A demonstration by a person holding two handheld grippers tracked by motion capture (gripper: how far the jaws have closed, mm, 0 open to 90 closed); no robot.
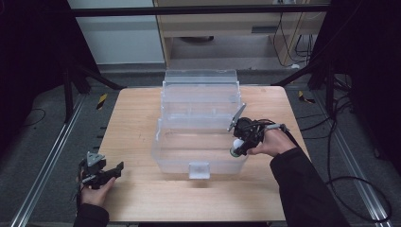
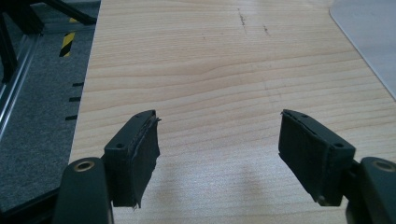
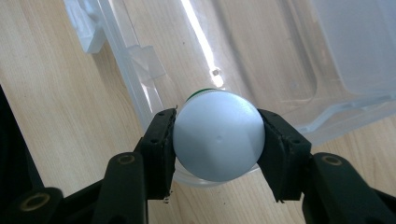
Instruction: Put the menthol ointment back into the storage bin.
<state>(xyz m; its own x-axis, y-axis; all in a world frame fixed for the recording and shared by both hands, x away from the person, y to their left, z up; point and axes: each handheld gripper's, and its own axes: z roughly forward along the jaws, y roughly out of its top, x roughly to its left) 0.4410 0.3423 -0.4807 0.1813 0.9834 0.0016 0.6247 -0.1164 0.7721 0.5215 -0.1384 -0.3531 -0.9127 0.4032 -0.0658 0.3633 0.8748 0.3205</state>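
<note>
The right gripper [image 3: 218, 140] is clamping a white round-capped bottle [image 3: 218, 135] between both jaws, its cap end facing back along the gripper and its long axis running away beyond the jaws, over the near right corner of the clear plastic bin [image 1: 201, 137]. The left gripper [image 2: 219, 154] is hanging wide open, holding nothing, over bare bench [image 2: 210, 70].

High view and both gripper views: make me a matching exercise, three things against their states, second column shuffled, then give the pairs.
Things:
1. left gripper
2. right gripper
3. clear plastic box

States:
A. lid open, standing mid-table
B. shut on a white round-topped object at the box's corner
C. jaws wide apart over bare wood

Pairs: 1-C, 2-B, 3-A
</note>
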